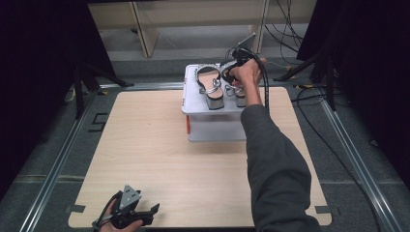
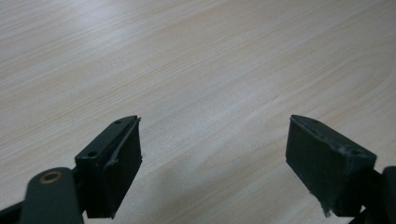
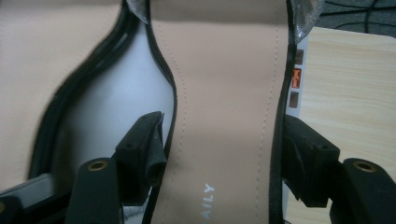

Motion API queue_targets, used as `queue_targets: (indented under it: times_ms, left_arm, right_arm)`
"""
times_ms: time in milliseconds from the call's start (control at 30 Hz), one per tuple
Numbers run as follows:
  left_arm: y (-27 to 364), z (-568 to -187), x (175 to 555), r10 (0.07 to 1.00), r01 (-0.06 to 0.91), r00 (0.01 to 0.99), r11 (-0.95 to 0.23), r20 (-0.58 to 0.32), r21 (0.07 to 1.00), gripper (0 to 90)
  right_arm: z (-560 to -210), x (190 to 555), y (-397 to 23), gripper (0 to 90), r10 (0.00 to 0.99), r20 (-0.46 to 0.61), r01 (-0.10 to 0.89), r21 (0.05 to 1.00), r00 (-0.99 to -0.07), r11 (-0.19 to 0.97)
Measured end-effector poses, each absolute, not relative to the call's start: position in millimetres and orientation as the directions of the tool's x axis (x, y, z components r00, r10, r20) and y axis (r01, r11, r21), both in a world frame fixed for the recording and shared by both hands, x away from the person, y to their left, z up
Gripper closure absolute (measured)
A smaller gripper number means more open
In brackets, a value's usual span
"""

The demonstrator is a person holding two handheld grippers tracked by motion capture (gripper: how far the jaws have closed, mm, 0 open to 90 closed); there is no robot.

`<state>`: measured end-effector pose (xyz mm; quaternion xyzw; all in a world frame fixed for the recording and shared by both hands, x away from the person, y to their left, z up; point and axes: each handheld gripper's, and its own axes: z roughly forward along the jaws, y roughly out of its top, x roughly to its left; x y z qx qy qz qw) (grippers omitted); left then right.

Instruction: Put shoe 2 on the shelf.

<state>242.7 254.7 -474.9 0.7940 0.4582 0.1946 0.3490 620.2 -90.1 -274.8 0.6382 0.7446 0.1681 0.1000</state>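
You can read pale letters "AILY" printed on the tan insole (image 3: 224, 116) of the sandal, at about 6 o'clock in your right gripper view, word cut off by the frame edge, nothing else legible.

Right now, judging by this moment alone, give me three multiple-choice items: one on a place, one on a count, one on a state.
1. Where do the sandals stand?
A) on the white box at the table's far side
B) on the bare tabletop
C) on the floor

2. How many sandals are there?
A) one
B) two
C) four

3. How is the left claw?
A) shut on a sandal
B) shut on a cable
C) open, with nothing between its jaws

Answers: 1 A, both stand on the box's top; 2 B, a pair stands side by side; 3 C, bare wood shows between its jaws.
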Motion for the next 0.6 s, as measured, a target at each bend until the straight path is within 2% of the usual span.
queue_targets:
  times_ms: [67,267,333,367,500,600]
  left_arm:
    - [255,-473,242,0.855,0.598,0.519,-0.359,-0.005,0.716,17.9]
    - [255,-473,242,0.858,0.6,0.513,-0.356,-0.003,0.716,17.9]
    - [255,-473,242,0.856,0.6,0.517,-0.359,-0.004,0.715,17.9]
    - [255,-473,242,0.856,0.601,0.517,-0.358,-0.005,0.715,17.9]
    - [255,-474,242,0.857,0.602,0.515,-0.357,-0.005,0.714,17.9]
    - [255,-473,242,0.854,0.602,0.52,-0.365,-0.002,0.711,17.9]
  right_arm:
    - [-270,617,-86,25.5,0.978,0.132,0.932,0.346,-0.163,0.108]
    - [-266,612,-87,21.7,0.972,0.174,0.947,0.306,-0.158,0.099]
    - [-266,611,-88,21.0,0.972,0.173,0.951,0.29,-0.159,0.104]
    - [-265,611,-91,22.5,0.969,0.17,0.948,0.294,-0.18,0.124]
    - [-254,606,-95,26.4,0.966,0.194,0.948,0.299,-0.169,0.106]
    - [-248,601,-96,26.5,0.96,0.187,0.943,0.3,-0.208,0.146]
